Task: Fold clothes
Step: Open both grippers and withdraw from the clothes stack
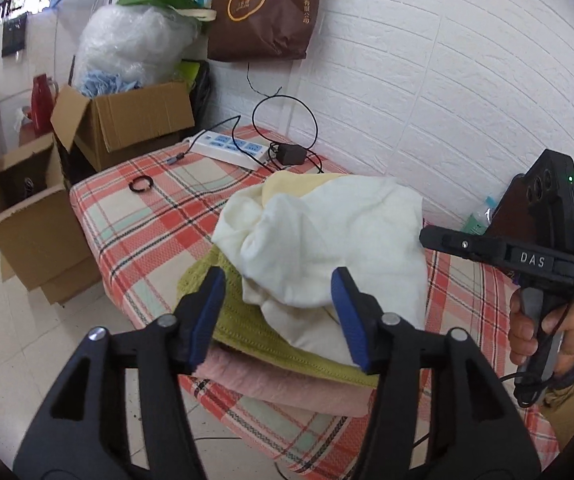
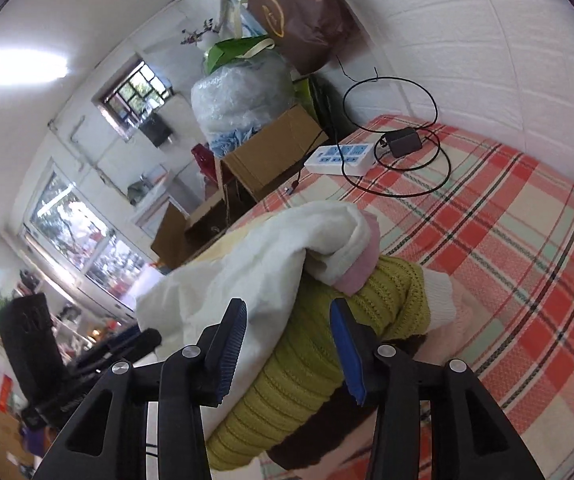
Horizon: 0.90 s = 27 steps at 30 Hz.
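both grippers [image 1: 279, 312] [image 2: 287, 344] gape, empty — white top [image 1: 327, 240] looks soft, floppy — pinch an edge, not the bunched middle.

L gripper [image 1: 277, 316]: jaws spread wide, blue pads [image 1: 207, 320] facing each other w/ nothing between them, black arms angling fwd from the bottom of the left wrist view. R gripper [image 2: 289, 348]: jaws likewise apart, not clamping anything. In the left wrist view the R gripper shows side-on at right, pointing left, held by the person's right hand [image 1: 535, 328] w/ fingers wrapped round its handle.
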Motion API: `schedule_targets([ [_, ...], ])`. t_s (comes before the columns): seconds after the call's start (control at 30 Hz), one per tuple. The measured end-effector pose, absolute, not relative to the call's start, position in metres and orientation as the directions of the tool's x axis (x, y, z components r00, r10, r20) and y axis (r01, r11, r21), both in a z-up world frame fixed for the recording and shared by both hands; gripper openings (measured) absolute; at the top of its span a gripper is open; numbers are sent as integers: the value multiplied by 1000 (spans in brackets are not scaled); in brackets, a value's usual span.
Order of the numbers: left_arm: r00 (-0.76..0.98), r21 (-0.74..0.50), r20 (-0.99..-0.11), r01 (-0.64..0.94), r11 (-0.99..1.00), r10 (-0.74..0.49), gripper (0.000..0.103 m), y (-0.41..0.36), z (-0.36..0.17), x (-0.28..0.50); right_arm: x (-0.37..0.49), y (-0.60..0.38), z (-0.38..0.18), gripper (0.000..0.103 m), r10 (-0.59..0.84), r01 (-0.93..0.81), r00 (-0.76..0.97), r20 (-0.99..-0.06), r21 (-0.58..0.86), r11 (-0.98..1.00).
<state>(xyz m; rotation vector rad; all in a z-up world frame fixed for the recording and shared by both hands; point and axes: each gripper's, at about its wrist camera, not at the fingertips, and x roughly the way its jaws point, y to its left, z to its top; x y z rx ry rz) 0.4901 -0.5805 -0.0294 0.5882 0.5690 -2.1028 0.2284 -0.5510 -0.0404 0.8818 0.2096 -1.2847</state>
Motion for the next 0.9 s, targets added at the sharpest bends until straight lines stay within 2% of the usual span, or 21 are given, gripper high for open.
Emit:
schedule_targets([
  [0.03,-513,-158,-581,832,-531,-632,67,-572,-27,489,234,-545,-39,45,-745,915,287,-602,401,28],
  [0.1,-496,-111,-558,839,-533,-665,83,-553,-21,487,245,-528,-37,46,-750,941,268,-605,333,68],
  [0.13,-492,-98,-546,842,-531,-679,85,-543,-19,487,251,-519,-36,49,-755,950,259,-602,301,87],
  [0.17,-498,-100,-544,838,-537,-675,86,-536,-19,485,257,-509,-34,60,-764,957,254,-594,271,108],
  [0.2,-504,-101,-543,834,-543,-672,88,-528,-19,484,263,-497,-32,67,-778,961,254,-574,243,134],
  [0.23,-509,-103,-542,830,-549,-669,90,-521,-19,483,269,-485,-30,81,-794,965,249,-555,212,154],
  [0.27,-516,-105,-540,826,-554,-665,95,-513,-18,482,275,-473,-28,87,-809,969,240,-536,177,170],
  [0.33,-525,-128,-544,823,-553,-655,97,-504,-24,480,288,-453,-26,92,-832,975,223,-508,108,196],
  [0.4,-522,-146,-562,826,-544,-642,98,-500,-31,479,295,-439,-26,102,-840,977,212,-499,88,194],
  [0.47,-532,-177,-580,822,-542,-617,99,-498,-39,479,295,-429,-27,103,-849,977,214,-483,105,187],
  [0.73,-445,-63,-567,863,-502,-694,100,-470,-43,476,293,-417,-31,103,-846,975,219,-486,148,167],
  [0.9,-421,-58,-586,874,-482,-692,100,-468,-46,471,290,-412,-31,103,-847,972,222,-483,174,156],
])
